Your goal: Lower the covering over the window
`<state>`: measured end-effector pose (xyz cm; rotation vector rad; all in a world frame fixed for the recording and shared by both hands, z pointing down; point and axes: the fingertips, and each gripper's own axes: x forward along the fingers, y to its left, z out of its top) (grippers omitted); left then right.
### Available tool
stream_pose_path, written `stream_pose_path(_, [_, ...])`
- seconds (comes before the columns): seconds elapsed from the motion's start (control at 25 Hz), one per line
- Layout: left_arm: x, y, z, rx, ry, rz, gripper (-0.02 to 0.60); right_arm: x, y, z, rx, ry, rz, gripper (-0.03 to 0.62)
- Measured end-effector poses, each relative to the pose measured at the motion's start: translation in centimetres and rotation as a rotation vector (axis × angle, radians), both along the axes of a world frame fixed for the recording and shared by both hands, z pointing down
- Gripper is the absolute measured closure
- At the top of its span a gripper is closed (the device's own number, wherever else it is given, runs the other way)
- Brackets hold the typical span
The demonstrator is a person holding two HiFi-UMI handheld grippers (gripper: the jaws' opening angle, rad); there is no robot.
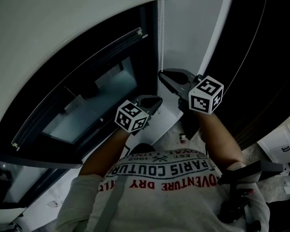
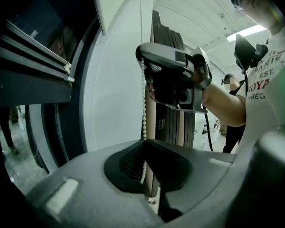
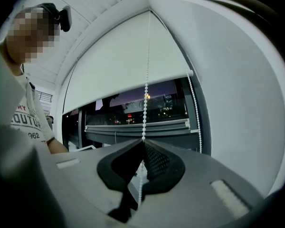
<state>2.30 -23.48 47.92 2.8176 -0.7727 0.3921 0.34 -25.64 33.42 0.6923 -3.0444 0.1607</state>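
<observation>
The white roller blind [image 3: 123,70] hangs part-lowered above and beyond the right jaws, with dark window glass [image 3: 133,109] uncovered beneath it. Its bead chain [image 3: 145,103] drops straight between both pairs of jaws. The right gripper [image 3: 143,142] is clamped on the chain higher up and the left gripper [image 2: 143,145] is clamped on it lower down. This looks like a hand-over-hand hold for pulling the blind down.

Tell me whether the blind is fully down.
Partly down. In the right gripper view the blind ends at its bottom bar, with dark window glass bare below it.
</observation>
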Motion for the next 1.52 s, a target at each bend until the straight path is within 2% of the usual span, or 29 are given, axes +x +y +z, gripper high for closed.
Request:
stream_pose_path(0.08, [0.1, 0.3, 1.0, -0.005, -0.021, 0.005, 0.577, -0.1, 0.3, 1.0, -0.008, 0.021, 0.003, 0.587])
stream_pose_path(0.28, [-0.2, 0.7, 3.1, -0.029, -0.027, -0.003, 0.577, 0.3, 0.5, 3.2, -0.064, -0.002, 0.021, 0.586])
stream_pose_path(0.4, [-0.3, 0.6, 3.8, -0.038, -0.024, -0.006, 0.576, 0.2, 0.6, 3.9, -0.065, 0.003, 0.028, 0.588])
stream_pose_path(0.72, [0.1, 0.3, 3.8, -0.03, -0.011, -0.006, 0.575, 1.2, 0.1, 4.0, -0.066, -0.06, 0.071, 0.588])
stream_pose_path(0.84, [0.4, 0.5, 4.8, -0.035, -0.045, 0.008, 0.577, 1.1, 0.1, 5.0, -0.071, -0.029, 0.069, 0.588])
stream_pose_path(1.2, [-0.1, 2.2, 10.1, -0.144, -0.083, -0.019, 0.575, 1.0, 0.8, 10.7, -0.173, 0.028, 0.056, 0.588])
stream_pose_path(1.52, [-0.6, 3.0, 13.2, -0.212, -0.114, -0.028, 0.575, 0.4, 1.5, 13.9, -0.216, 0.079, 0.042, 0.588])
